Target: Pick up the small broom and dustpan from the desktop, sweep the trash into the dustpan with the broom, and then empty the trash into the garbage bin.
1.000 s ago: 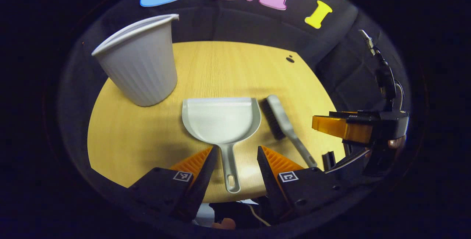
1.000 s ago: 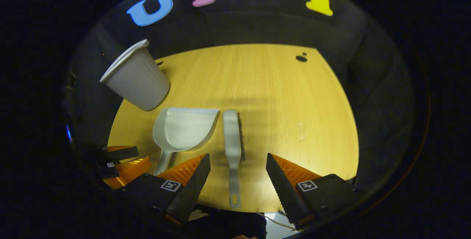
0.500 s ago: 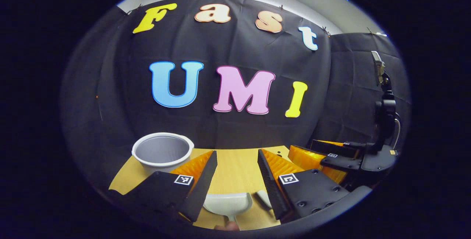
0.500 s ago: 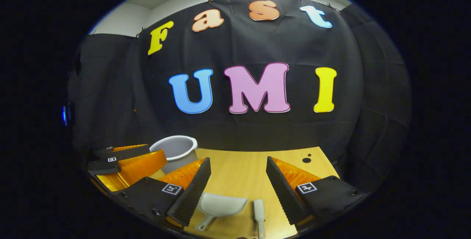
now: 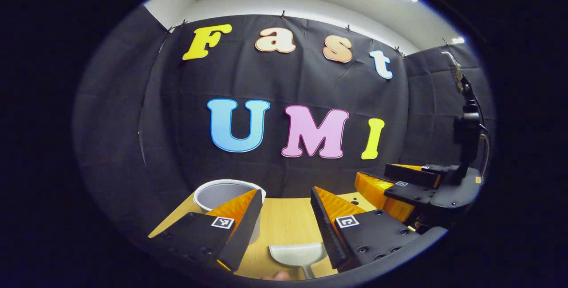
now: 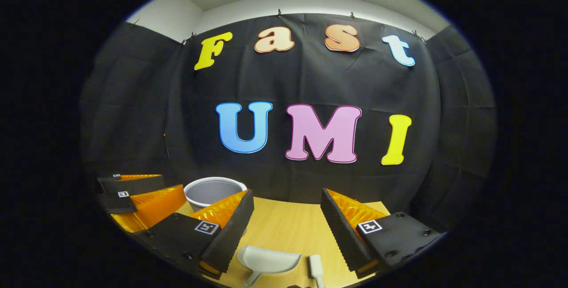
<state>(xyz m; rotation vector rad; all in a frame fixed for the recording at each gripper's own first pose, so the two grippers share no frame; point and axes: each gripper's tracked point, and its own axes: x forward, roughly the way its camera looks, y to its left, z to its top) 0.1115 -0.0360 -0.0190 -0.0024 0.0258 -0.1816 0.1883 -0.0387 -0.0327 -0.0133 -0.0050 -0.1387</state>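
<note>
- In the left gripper view, the left gripper point(image 5: 285, 217) sits at 6 o'clock with its jaws released and nothing between them, held above the desktop point(image 5: 284, 226).
- Just past its tips, at 6 o'clock, the pale dustpan point(image 5: 296, 254) lies flat on the wood, its mouth pointing away towards the wall and its handle running down to the bottom edge.
- At the very bottom edge, beside the dustpan handle, a small part of a person's hand point(image 5: 274, 275) shows.
- In the right gripper view, the right gripper point(image 6: 287, 223) is likewise spread apart, gripping nothing, above the desktop point(image 6: 288, 230).
- Between its fingers, at 6 o'clock, the dustpan point(image 6: 269, 260) lies with its handle slanting towards 7 o'clock; the small broom point(image 6: 317, 268) lies just beside it on the 3 o'clock side, apart from it, partly cut off by the lower edge.
- Farther off, at 7 o'clock in the left gripper view, the garbage bin point(image 5: 222, 192) stands upright near the far edge of the table, partly hidden behind the left finger; in the right gripper view the garbage bin point(image 6: 213, 190) stands at 8 o'clock.
- At 4 o'clock in the left gripper view the right gripper point(image 5: 390, 180) shows from the side.
- At 8 o'clock in the right gripper view the left gripper point(image 6: 128, 195) juts in, near the bin.
- Behind everything hangs the black cloth wall point(image 6: 310, 79).
</note>
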